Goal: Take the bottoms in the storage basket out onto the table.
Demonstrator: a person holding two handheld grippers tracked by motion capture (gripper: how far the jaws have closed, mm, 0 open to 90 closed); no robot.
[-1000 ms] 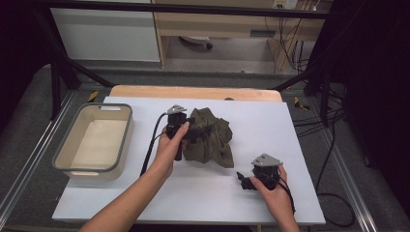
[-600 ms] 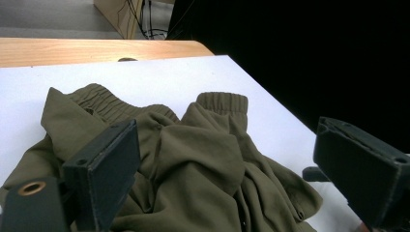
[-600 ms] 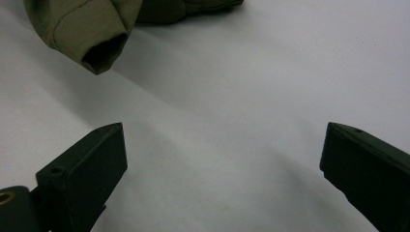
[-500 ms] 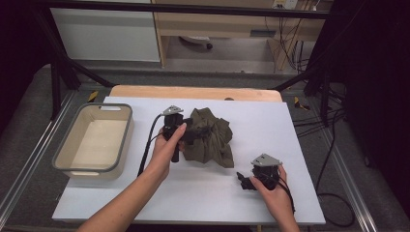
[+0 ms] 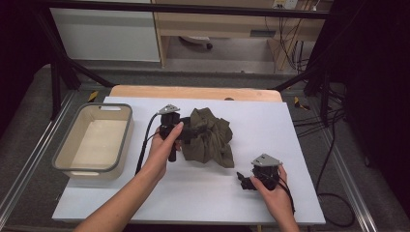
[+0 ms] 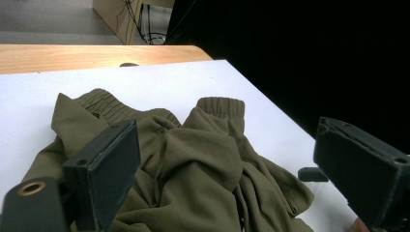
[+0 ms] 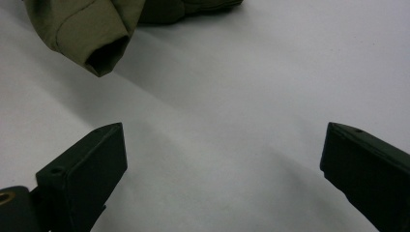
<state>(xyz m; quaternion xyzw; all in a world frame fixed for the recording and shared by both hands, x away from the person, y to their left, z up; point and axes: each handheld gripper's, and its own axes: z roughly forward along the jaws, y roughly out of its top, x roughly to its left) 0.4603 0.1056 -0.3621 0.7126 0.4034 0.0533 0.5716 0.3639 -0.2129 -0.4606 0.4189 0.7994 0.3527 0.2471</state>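
The olive-green garment is lying crumpled in a heap near the middle of the white tabletop, well apart from the beige bin that is sitting empty at the left edge. It looks like a pair of trousers or a soft top: in the left gripper view an elastic, ribbed band is poking out at the far side of the pile.

The left tongs are hovering right at the heap's left side, angled in toward it. Their jaws are standing spread wide, with folds of cloth lying below and beyond them in the left gripper view, and I see nothing pinched. To my eye, the person is lining up over a ridge of fabric before closing, which would explain why the hand is coming in low from the side rather than from above.

The right tongs are resting low over the bare tabletop to the right and in front of the heap, jaws likewise spread and empty. In the right gripper view an open cuff is lying just ahead of them, so I would guess this hand is waiting to take that end once the other has a hold.

The bin seems placed as the likely destination, though nothing is heading there yet.
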